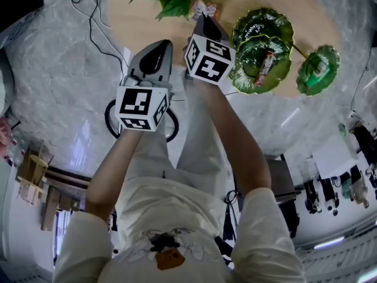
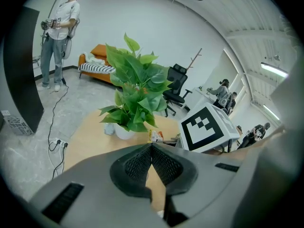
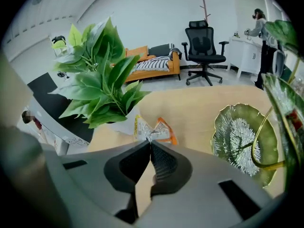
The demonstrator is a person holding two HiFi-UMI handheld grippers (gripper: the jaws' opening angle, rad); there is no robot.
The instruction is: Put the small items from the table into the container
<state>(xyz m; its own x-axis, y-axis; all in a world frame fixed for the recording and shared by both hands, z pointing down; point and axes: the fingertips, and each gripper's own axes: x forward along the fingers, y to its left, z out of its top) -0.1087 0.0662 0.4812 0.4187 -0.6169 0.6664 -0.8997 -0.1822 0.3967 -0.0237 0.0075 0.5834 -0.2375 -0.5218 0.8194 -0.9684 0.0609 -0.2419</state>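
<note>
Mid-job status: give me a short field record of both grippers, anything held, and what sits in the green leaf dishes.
left gripper: shut, nothing between the jaws
right gripper: shut on the snack packet, pinching its wrapper at the jaw tips
leaf dishes: green, on the wooden table; one holds a wrapped bar, the smallest what looks like a green packet
potted plant: on the table, beside the packet
</note>
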